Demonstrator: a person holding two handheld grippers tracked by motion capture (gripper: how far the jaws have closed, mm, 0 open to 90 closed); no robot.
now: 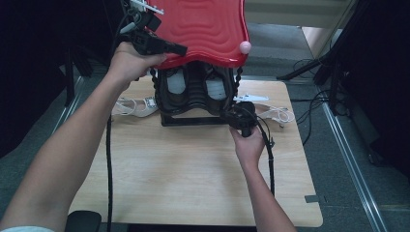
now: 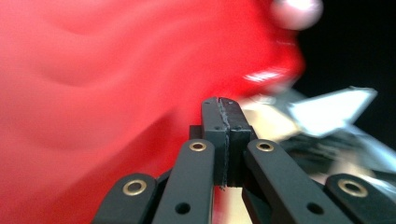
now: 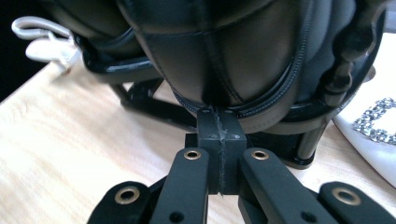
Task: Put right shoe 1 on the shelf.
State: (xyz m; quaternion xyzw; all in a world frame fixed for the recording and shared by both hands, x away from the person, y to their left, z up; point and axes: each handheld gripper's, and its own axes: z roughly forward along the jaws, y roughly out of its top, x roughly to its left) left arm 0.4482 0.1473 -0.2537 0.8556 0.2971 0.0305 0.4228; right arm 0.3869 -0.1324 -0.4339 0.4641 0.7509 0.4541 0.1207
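Note:
A black quilted bag [image 1: 193, 92] stands upright on a black frame at the back of the wooden table [image 1: 193, 169]. Its glossy red rippled flap [image 1: 208, 29] is raised above it, with a pink ball [image 1: 245, 47] at the flap's edge. My left gripper [image 1: 183, 48] is shut and lies against the red flap's [image 2: 93, 93] lower left edge; in the left gripper view my left gripper [image 2: 221, 100] has nothing between its jaws. My right gripper [image 1: 232, 117] is shut at the bag's lower right. In the right gripper view my right gripper [image 3: 218, 112] touches the bag's [image 3: 224, 56] piped bottom edge.
White strappy items lie on the table to the left [image 1: 133, 106] and right [image 1: 278, 114] of the bag. A white piece with sparkling stones [image 3: 376, 123] sits by the bag's frame. Chain straps [image 1: 238, 77] hang down the bag's sides. Cables trail toward the table's front edge.

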